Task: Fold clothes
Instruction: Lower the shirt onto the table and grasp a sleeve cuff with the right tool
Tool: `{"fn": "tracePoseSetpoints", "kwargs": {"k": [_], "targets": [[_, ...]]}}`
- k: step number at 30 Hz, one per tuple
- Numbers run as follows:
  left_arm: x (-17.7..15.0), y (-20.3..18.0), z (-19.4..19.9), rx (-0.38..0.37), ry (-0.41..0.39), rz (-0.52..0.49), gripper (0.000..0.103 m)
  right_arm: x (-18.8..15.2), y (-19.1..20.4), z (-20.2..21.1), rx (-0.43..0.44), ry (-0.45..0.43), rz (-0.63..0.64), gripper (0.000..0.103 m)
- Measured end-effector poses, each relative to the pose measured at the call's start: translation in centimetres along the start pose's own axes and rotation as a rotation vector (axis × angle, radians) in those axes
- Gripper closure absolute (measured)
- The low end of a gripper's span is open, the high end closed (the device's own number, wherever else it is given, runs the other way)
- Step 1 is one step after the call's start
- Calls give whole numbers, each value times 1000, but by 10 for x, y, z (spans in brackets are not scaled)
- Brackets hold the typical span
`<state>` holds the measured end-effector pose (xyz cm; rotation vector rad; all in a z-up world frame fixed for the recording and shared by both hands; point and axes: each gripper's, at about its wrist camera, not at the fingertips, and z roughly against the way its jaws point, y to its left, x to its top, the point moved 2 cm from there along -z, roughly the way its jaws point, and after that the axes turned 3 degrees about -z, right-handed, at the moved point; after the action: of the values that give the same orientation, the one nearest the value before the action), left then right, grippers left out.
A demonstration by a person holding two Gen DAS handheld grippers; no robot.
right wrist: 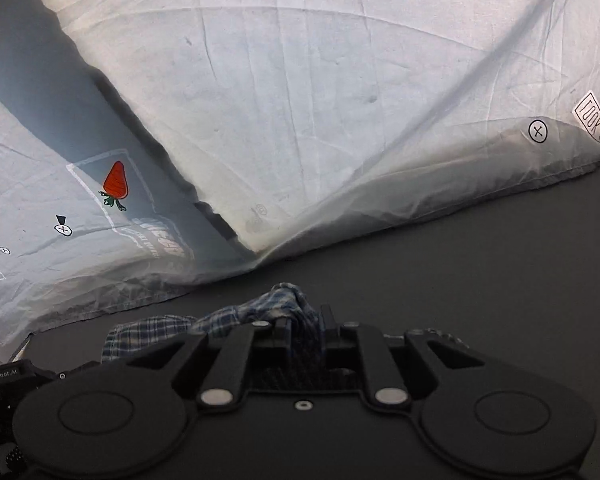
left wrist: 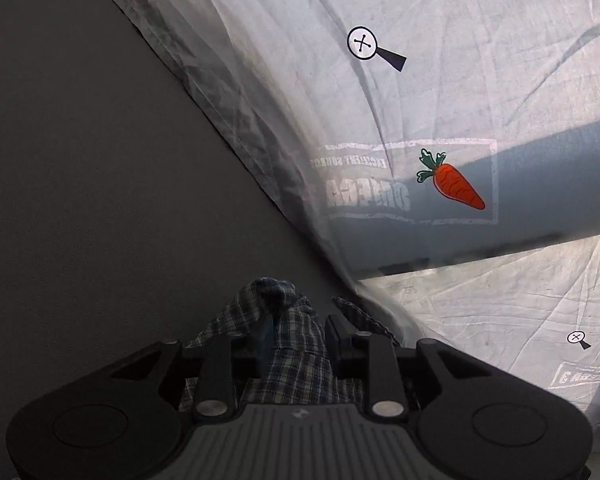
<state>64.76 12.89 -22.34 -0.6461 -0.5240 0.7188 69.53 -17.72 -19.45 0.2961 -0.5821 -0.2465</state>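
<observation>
Plaid garment lowered to the table by both grippers

Plaid cloth (left wrist: pixel 284 344) sits bunched between the fingers of the left hand-held gripper (left wrist: pixel 292 340), and likewise in the right hand-held gripper (right wrist: pixel 300 328). Jaws on both stand slightly apart around the fabric; whether the pads press it I cannot tell. Below lies a dark table (left wrist: pixel 100 200) beside a white printed sheet (left wrist: pixel 460 80). Likely step: laying the garment down. Next: spread it flat. Its long axis is hidden.

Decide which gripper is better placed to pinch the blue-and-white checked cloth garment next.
Right, probably. The right gripper has narrower jaws around the bunched blue-and-white checked cloth garment. The left gripper gapes wider, with fabric loose inside.
</observation>
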Motion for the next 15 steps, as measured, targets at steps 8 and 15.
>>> {"fn": "tracePoseSetpoints", "kwargs": {"k": [8,15], "targets": [[-14,33,59,84,-98,-87,41,-24,-21,34,-3,-47,-15,57],[-79,46,136,249,-99,-301,33,-91,-69,124,-69,-119,-7,45]]}}
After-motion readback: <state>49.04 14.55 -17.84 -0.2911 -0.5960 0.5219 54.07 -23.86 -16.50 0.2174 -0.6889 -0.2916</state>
